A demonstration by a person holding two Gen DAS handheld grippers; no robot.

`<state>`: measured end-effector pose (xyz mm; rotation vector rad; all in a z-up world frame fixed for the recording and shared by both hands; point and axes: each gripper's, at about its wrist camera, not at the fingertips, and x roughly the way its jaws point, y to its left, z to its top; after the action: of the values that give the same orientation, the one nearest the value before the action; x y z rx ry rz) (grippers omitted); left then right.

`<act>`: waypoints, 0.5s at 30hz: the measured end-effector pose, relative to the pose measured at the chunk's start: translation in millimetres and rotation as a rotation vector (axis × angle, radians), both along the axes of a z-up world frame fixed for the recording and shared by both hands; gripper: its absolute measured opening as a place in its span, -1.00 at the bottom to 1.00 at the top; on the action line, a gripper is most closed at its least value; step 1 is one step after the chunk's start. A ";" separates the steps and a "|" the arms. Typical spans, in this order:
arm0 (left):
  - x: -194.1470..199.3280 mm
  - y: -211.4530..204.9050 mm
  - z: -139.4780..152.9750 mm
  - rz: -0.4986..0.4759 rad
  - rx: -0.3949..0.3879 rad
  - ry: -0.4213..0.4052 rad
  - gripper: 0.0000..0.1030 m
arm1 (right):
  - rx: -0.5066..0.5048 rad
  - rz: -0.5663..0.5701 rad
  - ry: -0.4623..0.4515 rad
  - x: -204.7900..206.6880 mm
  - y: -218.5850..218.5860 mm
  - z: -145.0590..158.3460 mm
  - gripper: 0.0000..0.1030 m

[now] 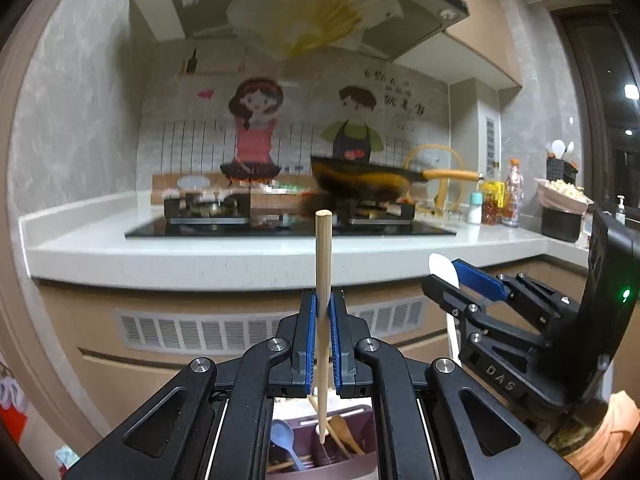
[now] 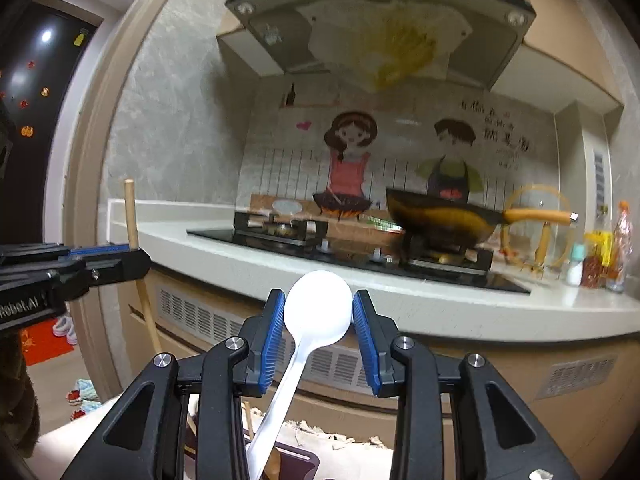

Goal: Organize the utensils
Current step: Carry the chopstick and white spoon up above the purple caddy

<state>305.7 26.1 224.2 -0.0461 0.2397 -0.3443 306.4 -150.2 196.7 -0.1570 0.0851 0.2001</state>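
My left gripper is shut on a wooden chopstick that stands upright between its blue pads, its lower tip hanging over a purple utensil caddy. The caddy holds a blue spoon and a wooden spoon. My right gripper is shut on the bowl of a white plastic spoon, whose handle slants down toward me. In the left wrist view the right gripper shows at the right with the white spoon. The right wrist view shows the left gripper and chopstick at the left.
Ahead runs a white counter with a black gas hob and a dark wok on it. Bottles and a lined black bin stand at the counter's right end. Beige cabinet fronts with a vent grille lie below.
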 end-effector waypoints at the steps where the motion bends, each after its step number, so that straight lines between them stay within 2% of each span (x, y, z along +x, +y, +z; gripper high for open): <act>1: 7.7 1.2 -7.2 0.003 -0.005 0.015 -0.86 | -0.001 -0.002 0.009 6.0 1.3 -7.1 -0.36; 7: 47.1 2.6 -54.8 -0.010 -0.018 0.113 -0.86 | -0.010 -0.030 0.073 51.5 8.2 -58.2 -0.36; 10: 63.0 1.2 -76.6 -0.005 -0.008 0.149 -0.86 | -0.035 -0.083 0.086 73.8 13.1 -84.9 -0.36; 15: 83.0 1.8 -110.1 -0.009 -0.013 0.216 -0.86 | -0.038 -0.097 0.195 102.9 13.2 -132.5 -0.36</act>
<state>388.7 27.9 114.1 -0.0952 0.4515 -0.3503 409.4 -137.0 64.2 -0.1710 0.2900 0.1165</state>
